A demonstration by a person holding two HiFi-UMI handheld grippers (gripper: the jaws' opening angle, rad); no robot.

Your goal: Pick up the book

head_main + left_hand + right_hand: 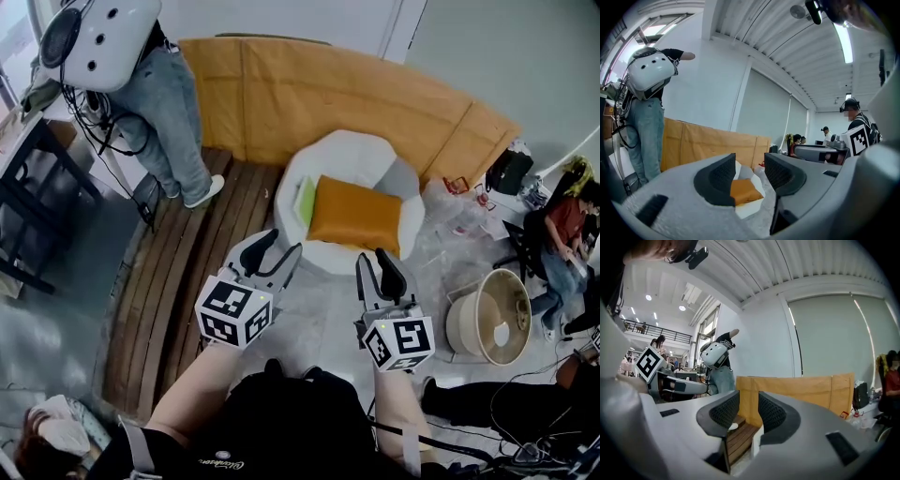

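Both claws empty and level, the book on the chair just ahead of them.

From the left: a standing person [173, 103] is by the wooden deck [178, 281], so I have little swing room on that side. My left claw [272, 253] has its jaws apart around nothing, and the right claw [375, 272] shows a narrower gap, also empty. What I take for the book [306, 202], pale green, lies on the white chair [352, 150] between its left wall and the orange cushion [354, 216], seemingly touching both. That squeeze is my worry: a jaw could catch the cushion instead, or a thin bite on the book's free edge could slip on the soft seat. To the right of the chair a round bin [487, 314] crowds me, but the straight approach looks open.
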